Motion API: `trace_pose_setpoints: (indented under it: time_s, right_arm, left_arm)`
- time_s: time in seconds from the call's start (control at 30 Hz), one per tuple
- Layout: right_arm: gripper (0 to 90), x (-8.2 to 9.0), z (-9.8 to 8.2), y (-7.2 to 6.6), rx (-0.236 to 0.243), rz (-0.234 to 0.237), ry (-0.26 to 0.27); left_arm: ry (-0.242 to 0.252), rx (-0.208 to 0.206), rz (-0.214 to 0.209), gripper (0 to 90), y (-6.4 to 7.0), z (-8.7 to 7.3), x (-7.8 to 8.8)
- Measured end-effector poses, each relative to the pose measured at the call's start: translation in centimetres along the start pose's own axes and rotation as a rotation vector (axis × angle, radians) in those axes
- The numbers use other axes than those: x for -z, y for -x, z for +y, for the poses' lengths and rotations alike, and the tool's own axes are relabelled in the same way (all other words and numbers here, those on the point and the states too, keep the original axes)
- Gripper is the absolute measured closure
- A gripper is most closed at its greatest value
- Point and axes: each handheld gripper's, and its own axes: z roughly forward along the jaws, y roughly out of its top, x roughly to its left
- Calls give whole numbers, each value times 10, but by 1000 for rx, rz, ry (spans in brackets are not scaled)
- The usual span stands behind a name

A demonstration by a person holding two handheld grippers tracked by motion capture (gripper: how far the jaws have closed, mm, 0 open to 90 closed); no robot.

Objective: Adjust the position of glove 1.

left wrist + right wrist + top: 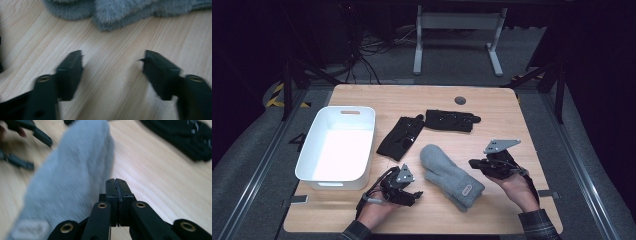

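Nearest, left hand-held gripper (pixel 412 192) spread over bare desk (pixel 492 215), nothing between jaws; right hand-held gripper (pixel 473 163) pressed together, empty. Between them, grey mitten (pixel 451 176) flat on desk. Farther off, two black gloves (pixel 401 138) and white bin (pixel 338 148).

The high view looks forward and down over the whole bench (pixel 492 107). Both gripper views ride low and close, each facing the grey mitten (pixel 451 176), which all three share.
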Motion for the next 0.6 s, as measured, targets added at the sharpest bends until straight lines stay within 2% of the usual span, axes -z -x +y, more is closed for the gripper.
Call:
trace_pose_setpoints:
  time_s: [0.07,0.1,0.13,0.23,0.3,0.33,0.37,0.43,0.5,0.6]
  right_arm:
    - [899,-3,-11,5,3,8,-22]
    - [899,-4,-16,6,4,12,-28]
    - [899,-4,-21,7,3,24,-35]
    - [899,-5,-34,7,23,52,-53]
    - [900,-5,-39,5,26,81,-54]
    - [900,-5,-39,5,26,81,-54]
    - [900,-5,-40,5,30,89,-57]
    - [900,-6,-43,1,44,106,-69]
    - [900,-7,-44,-1,53,113,-78]
    - [900,-9,-45,-2,52,127,-91]
  left_arm:
    - [12,15,-33,561,1,4,0]
    - [12,8,-55,634,2,6,0]
    - [12,8,-55,716,2,6,0]
    - [28,0,-114,885,9,19,-2]
    - [29,5,-130,894,12,23,-4]
    - [28,1,-138,894,14,26,-5]
    - [21,-18,-142,894,18,30,-9]
    - [-4,-29,-166,894,20,34,-14]
    - [-23,-40,-159,894,22,36,-18]
    - [-36,-29,-166,894,21,37,-24]
